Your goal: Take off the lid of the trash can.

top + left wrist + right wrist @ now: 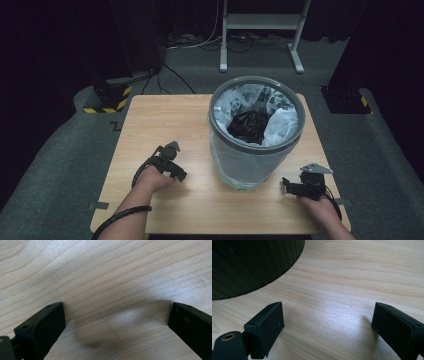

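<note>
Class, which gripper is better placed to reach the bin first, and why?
Probably the right gripper: it rests open close beside the bin, whose dark ribbed wall shows just ahead of its jaws. The left gripper, also open, faces bare table.

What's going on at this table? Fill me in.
A person sits at a wooden table holding a two-jaw gripper in each hand. A grey bin lined with a pale plastic bag, with dark contents inside, stands on the far middle of the table. The left gripper and right gripper rest low on either side of the bin, both with jaws wide open over bare wood and holding nothing. Neither is touching the bin.
</note>
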Demonstrator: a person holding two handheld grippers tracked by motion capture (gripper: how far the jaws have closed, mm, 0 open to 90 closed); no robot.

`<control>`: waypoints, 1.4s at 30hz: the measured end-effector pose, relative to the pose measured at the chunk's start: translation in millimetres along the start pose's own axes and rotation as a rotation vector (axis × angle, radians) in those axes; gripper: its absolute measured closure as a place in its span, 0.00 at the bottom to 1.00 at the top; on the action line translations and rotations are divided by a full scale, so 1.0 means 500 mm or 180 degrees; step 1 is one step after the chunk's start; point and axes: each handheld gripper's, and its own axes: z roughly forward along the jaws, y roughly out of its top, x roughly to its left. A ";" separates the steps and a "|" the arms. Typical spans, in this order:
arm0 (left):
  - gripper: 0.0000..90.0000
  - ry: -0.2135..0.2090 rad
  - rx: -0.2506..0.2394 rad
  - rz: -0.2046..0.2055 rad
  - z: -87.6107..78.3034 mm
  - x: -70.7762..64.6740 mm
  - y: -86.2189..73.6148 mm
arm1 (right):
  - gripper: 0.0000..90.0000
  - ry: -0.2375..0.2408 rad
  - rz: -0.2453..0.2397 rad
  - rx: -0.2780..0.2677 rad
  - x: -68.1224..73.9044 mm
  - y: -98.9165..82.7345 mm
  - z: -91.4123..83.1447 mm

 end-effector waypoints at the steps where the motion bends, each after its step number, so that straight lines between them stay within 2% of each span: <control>1: 0.01 -0.0024 0.0015 -0.0012 0.001 0.000 0.001 | 0.11 0.0005 0.0002 0.0000 0.000 0.000 0.000; 9: 0.00 -0.0001 0.0125 -0.0154 0.002 0.004 0.004 | 0.11 -0.0008 -0.0004 0.0001 0.000 0.005 0.005; 15: 0.01 -0.0008 0.0209 -0.0142 0.001 0.009 0.004 | 0.11 -0.0019 0.0015 0.0009 0.002 0.008 0.009; 16: 0.03 0.0025 0.0242 -0.0103 -0.002 0.011 0.005 | 0.11 -0.0022 0.0024 0.0008 0.003 0.009 0.010; 18: 0.08 -0.0014 0.0234 -0.0154 -0.005 0.011 0.005 | 0.11 -0.0019 0.0020 0.0005 0.002 0.009 0.010; 21: 0.16 0.0000 0.0250 -0.0194 -0.011 0.014 0.006 | 0.11 -0.0015 0.0015 0.0008 0.002 0.009 0.010; 27: 0.18 -0.0128 0.0283 -0.0166 -0.019 0.011 0.002 | 0.11 -0.0015 0.0019 0.0012 0.002 0.010 0.011; 31: 0.22 -0.0120 0.0261 -0.0222 -0.035 0.015 -0.002 | 0.11 -0.0018 0.0014 0.0008 0.002 0.009 0.010; 33: 0.26 -0.0163 0.0290 -0.0274 -0.043 0.019 -0.005 | 0.11 -0.0016 0.0021 0.0005 0.003 0.009 0.010; 37: 0.28 -0.0069 0.0331 -0.0315 -0.070 0.025 -0.006 | 0.11 -0.0021 0.0019 0.0008 0.003 0.009 0.010; 38: 0.30 -0.0104 0.0323 -0.0348 -0.078 0.027 -0.006 | 0.11 -0.0020 0.0021 0.0008 0.003 0.009 0.010; 42: 0.34 -0.0073 0.0281 -0.0484 -0.108 0.031 -0.003 | 0.11 -0.0022 0.0017 0.0007 0.002 0.010 0.010</control>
